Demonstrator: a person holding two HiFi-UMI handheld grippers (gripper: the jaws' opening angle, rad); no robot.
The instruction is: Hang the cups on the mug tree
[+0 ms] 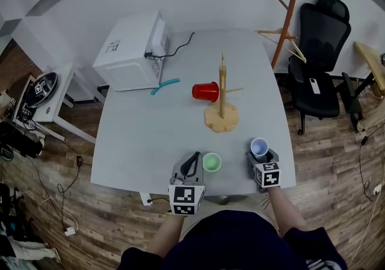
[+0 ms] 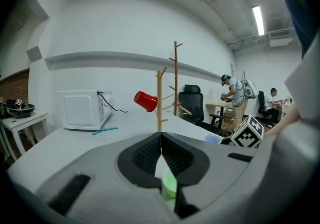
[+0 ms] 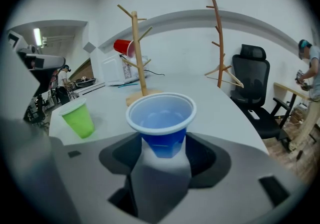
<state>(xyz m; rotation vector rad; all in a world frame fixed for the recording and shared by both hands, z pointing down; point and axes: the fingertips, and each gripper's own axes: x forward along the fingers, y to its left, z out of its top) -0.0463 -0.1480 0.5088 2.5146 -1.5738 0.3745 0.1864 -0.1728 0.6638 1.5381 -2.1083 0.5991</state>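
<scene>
The right gripper clasps the upright blue cup at the near edge of the table, the mug tree lying far-left of it; the left gripper, jaws pressed together, sits left of the green cup.

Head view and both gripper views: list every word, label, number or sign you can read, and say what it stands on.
No text can be read.
Sticker on the white microwave oven: too small to read.
Left gripper and right gripper: black-and-white marker squares, no words.
Red plastic cup, green plastic cup, blue plastic cup: no print.
</scene>
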